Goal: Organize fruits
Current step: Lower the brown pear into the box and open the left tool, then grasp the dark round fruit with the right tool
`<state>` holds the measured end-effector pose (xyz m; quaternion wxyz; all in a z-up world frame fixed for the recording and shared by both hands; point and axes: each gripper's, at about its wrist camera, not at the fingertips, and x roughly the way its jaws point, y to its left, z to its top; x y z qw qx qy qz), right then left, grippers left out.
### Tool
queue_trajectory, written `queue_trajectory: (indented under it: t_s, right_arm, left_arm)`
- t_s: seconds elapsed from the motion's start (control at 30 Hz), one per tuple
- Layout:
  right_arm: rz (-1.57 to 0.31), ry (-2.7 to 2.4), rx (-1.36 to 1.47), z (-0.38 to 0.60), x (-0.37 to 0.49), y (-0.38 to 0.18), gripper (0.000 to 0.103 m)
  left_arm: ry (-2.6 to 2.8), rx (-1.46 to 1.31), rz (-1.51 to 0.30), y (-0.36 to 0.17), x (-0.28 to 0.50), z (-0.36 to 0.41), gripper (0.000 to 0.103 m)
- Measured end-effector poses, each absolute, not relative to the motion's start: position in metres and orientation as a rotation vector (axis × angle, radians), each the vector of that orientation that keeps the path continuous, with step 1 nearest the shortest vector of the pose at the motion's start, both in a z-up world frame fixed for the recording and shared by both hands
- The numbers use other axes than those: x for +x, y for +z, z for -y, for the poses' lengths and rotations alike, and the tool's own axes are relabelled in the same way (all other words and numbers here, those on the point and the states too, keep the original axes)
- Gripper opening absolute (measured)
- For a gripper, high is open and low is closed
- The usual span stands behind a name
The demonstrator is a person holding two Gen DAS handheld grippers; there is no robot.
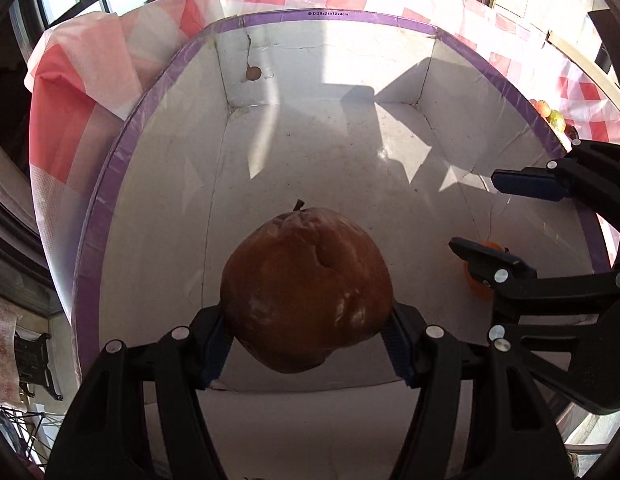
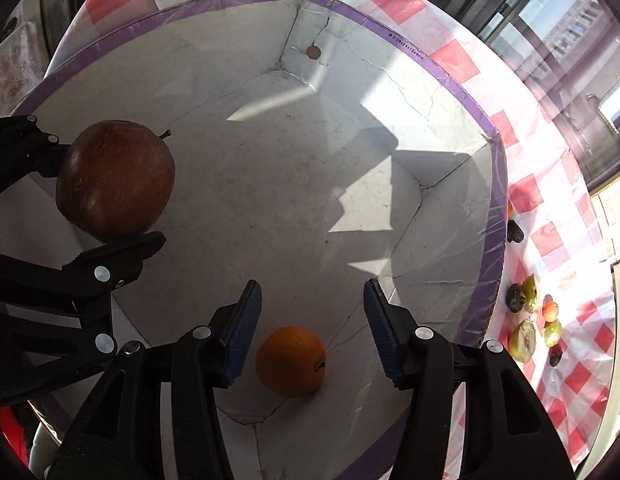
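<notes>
My left gripper [image 1: 308,330] is shut on a big brown, wrinkled fruit [image 1: 308,294] and holds it over the inside of a white cardboard box with a purple rim [image 1: 110,184]. The same fruit [image 2: 116,180] and left gripper [image 2: 110,204] show at the left of the right wrist view. My right gripper [image 2: 311,320] is open and empty above an orange [image 2: 290,361] that lies on the box floor [image 2: 270,200] near a corner. In the left wrist view the right gripper [image 1: 475,216] reaches in from the right, with the orange [image 1: 483,276] partly hidden behind its finger.
The box stands on a red-and-white checked tablecloth [image 2: 549,240]. Several small fruits [image 2: 529,320] lie on the cloth outside the box's right wall, also glimpsed in the left wrist view [image 1: 551,118]. Windows and a dark frame lie beyond the table.
</notes>
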<state>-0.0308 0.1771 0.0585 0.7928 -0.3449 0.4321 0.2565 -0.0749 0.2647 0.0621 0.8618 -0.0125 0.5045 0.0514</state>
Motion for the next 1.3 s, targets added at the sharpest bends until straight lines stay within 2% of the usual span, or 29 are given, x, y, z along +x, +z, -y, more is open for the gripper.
queue_trajectory:
  t_s: [0.17, 0.33, 0.4, 0.5, 0.57, 0.63, 0.7, 0.8, 0.97, 1.07, 1.13, 1.3]
  right_arm:
    - [-0.869, 0.552, -0.702, -0.171, -0.031, 0.063, 0.053]
    - [-0.710, 0.576, -0.580, -0.148, -0.039, 0.080, 0.050]
    - [-0.621, 0.587, -0.492, -0.129, -0.047, 0.094, 0.055]
    - [-0.453, 0.578, -0.315, -0.083, -0.060, 0.119, 0.065]
    - [-0.357, 0.550, -0.168, -0.041, -0.067, 0.130, 0.088]
    - [-0.318, 0.502, -0.037, 0.005, -0.065, 0.131, 0.091]
    - [-0.330, 0.447, 0.055, 0.048, -0.058, 0.124, 0.091]
    - [-0.395, 0.323, 0.147, 0.108, -0.045, 0.102, 0.091]
    - [-0.564, 0.096, 0.213, 0.188, -0.016, 0.055, 0.092]
    - [-0.633, 0.000, 0.271, 0.225, 0.002, 0.033, 0.092]
    - [-0.664, -0.025, 0.355, 0.250, 0.016, 0.027, 0.092]
    - [-0.685, -0.117, 0.344, 0.276, 0.058, 0.024, 0.092]
  left_arm:
    - [0.124, -0.047, -1.055, 0.065, -0.073, -0.267, 0.066]
    - [0.181, -0.075, -0.993, 0.074, -0.071, -0.267, 0.074]
    - [0.221, -0.063, -0.925, 0.086, -0.078, -0.259, 0.079]
    - [0.316, 0.014, -0.658, 0.125, -0.103, -0.228, 0.094]
    - [0.355, 0.043, -0.455, 0.150, -0.123, -0.200, 0.101]
    - [0.279, 0.060, -0.294, 0.164, -0.139, -0.169, 0.101]
    - [0.209, 0.084, -0.242, 0.167, -0.137, -0.135, 0.101]
    - [0.093, 0.087, -0.272, 0.153, -0.114, -0.089, 0.101]
    - [-0.108, 0.008, -0.517, 0.090, -0.045, -0.026, 0.102]
    - [-0.061, 0.162, -0.533, 0.068, -0.021, 0.020, 0.101]
    - [-0.141, 0.159, -0.612, 0.057, 0.001, 0.037, 0.101]
    - [-0.160, 0.171, -0.734, 0.027, 0.050, 0.058, 0.101]
